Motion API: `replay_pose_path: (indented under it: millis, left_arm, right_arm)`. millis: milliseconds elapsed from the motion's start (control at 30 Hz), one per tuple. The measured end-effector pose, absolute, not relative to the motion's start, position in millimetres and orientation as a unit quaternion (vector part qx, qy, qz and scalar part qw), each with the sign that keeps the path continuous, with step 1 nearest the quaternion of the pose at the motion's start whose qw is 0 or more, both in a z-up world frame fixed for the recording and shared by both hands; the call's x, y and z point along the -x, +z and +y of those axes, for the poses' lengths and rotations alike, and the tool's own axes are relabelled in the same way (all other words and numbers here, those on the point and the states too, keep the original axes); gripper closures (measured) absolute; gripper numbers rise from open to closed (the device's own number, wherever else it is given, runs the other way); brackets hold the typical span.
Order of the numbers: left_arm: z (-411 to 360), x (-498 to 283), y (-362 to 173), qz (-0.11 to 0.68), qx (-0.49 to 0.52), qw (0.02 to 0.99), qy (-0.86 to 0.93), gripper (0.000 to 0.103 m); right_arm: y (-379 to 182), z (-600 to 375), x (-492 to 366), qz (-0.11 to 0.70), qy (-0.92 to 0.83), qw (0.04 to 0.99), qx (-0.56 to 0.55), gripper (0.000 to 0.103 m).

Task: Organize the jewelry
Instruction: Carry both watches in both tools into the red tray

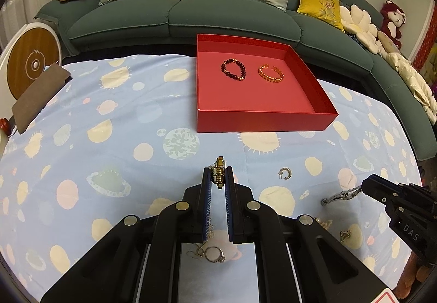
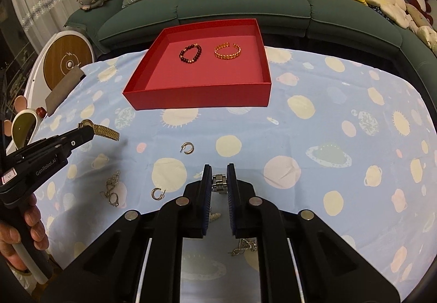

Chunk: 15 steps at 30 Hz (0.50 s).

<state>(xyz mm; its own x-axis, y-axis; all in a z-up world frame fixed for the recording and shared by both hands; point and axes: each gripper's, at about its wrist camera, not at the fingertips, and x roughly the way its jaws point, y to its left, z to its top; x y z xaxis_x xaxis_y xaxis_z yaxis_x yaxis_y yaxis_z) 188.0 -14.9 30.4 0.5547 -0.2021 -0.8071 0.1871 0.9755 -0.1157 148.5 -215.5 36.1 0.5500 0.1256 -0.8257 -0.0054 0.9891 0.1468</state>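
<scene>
2 claws, 2 watches, and both are loaded! The left claw [image 1: 217, 176] is clamped tight on a gold watch [image 1: 219, 171], its band pinched between the blue pads and the case poking out past the tips. The right claw [image 2: 219, 180] is closed on a silver watch [image 2: 219, 183], links caught squarely between its pads and lifted clear of the patterned cloth [image 2: 314, 84] on the counter. Straight ahead of both claws, well beyond the tips, sits the red box [image 2: 196, 99], already holding a dark bead bracelet [image 2: 190, 53] and a gold cuff bracelet [image 2: 227, 50] side by side near its far wall. Down on the cloth, more waits: a hoop earring [image 2: 187, 147] ahead-left of the right claw, a second hoop [image 2: 158, 193] just beside its left finger, and a tangle of chain [image 2: 112, 188] further left. By my read, this is the carry step, pickup done and delivery not yet begun. The next move calls for reaching forward over the box's near wall and lowering into the bare front half, keeping clear of the 2 bracelets, then letting go gently so the bands don't slither or snag on the pads.
</scene>
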Motion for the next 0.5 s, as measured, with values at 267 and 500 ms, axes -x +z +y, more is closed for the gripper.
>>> replay_pose_path:
  millis: [267, 500]
  left_arm:
    - [-15, -197, 56, 0.438, 0.028, 0.892, -0.111, 0.096]
    - [-22, -229, 93, 0.404, 0.047, 0.907, -0.107, 0.096]
  right_arm:
    - [69, -227, -153, 0.433, 0.032, 0.896, -0.092, 0.093]
    - [106, -233, -178, 0.385, 0.026, 0.917, -0.104, 0.093]
